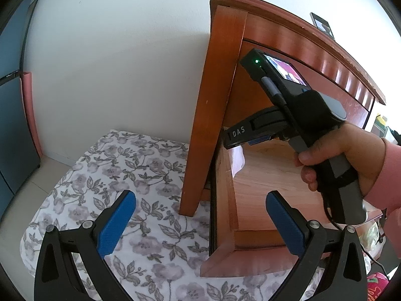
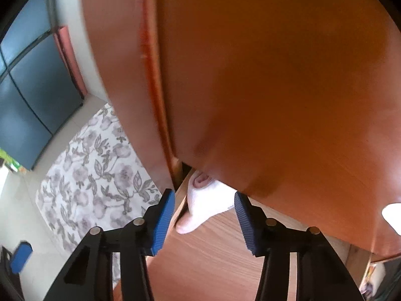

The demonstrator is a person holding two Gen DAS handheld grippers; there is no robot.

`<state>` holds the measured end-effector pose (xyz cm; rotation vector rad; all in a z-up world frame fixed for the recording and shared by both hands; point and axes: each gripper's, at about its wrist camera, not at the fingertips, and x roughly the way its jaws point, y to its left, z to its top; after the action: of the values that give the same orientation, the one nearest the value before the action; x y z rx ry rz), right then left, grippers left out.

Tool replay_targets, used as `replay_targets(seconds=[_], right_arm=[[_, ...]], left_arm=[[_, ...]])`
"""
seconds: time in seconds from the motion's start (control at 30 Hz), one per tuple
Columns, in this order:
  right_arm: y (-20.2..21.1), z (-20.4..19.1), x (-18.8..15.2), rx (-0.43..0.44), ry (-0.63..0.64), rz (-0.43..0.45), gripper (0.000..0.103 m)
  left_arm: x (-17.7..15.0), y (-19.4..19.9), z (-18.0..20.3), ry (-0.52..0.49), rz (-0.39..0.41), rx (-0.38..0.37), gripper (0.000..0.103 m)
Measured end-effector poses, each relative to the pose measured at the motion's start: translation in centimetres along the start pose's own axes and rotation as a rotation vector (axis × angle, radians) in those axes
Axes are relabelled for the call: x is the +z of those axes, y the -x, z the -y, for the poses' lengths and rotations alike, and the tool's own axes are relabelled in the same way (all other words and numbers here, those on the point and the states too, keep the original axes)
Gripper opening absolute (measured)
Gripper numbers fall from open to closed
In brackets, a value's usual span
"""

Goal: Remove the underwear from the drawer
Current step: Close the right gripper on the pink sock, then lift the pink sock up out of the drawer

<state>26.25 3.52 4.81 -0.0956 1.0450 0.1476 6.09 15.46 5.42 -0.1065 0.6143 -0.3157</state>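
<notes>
One underwear (image 2: 208,200) between tool (image 2: 204,215) pads.

left wrist cam sits back a bit, angled down at the open light-wood drawer (image 1: 253,175) of the reddish-brown wooden dresser (image 1: 213,100), while the right wrist cam is crammed right up against that dresser front looking steeply down into the drawer, and both catch the grey floral cloth (image 1: 112,175) on the floor.

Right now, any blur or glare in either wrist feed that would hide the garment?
Right wrist view: motion blur smears the dresser front; the white garment beyond the right tongs is soft but readable, with a blown-out spot at the right edge. Left wrist view: sharp, strong fisheye bowing, mild sheen on the drawer; no garment visible.
</notes>
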Motion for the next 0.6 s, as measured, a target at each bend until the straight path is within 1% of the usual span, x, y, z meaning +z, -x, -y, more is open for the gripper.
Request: replay_targets(seconds=[0.03,0.1,0.17,0.27,0.33,0.37,0.47,0.6], right_arm=[[-0.12,0.23,0.12,0.002,-0.016,0.0,0.044],[-0.27,0.33,0.27,0.009,-0.026,0.003,0.043],[-0.44,0.07,0.31,0.006,-0.012,0.0,0.039],[-0.55,-0.21,0.32,0.006,-0.009,0.0,0.03],[-0.64,-0.38,0.36,-0.007,-0.002,0.002,0.019],[-0.71,-0.41,0.38,-0.007,0.0,0.003,0.016],[-0.78,-0.54,0.46,-0.024,0.009,0.005,0.012],[-0.7,-0.59,0.41,-0.038,0.003,0.001,0.01]], left_arm=[[-0.07,0.06,-0.09,0.001,0.0,-0.002,0.103],[-0.13,-0.05,-0.24,0.004,-0.003,-0.003,0.103],[-0.14,-0.07,-0.37,0.006,-0.003,-0.003,0.103],[-0.15,0.02,-0.46,0.01,0.004,-0.008,0.103],[-0.18,0.03,-0.5,0.011,0.003,-0.008,0.103],[-0.19,0.0,-0.55,0.012,0.002,-0.007,0.103],[-0.19,-0.04,-0.67,0.016,-0.001,-0.005,0.103],[-0.28,-0.11,-0.65,0.016,-0.005,-0.005,0.103]])
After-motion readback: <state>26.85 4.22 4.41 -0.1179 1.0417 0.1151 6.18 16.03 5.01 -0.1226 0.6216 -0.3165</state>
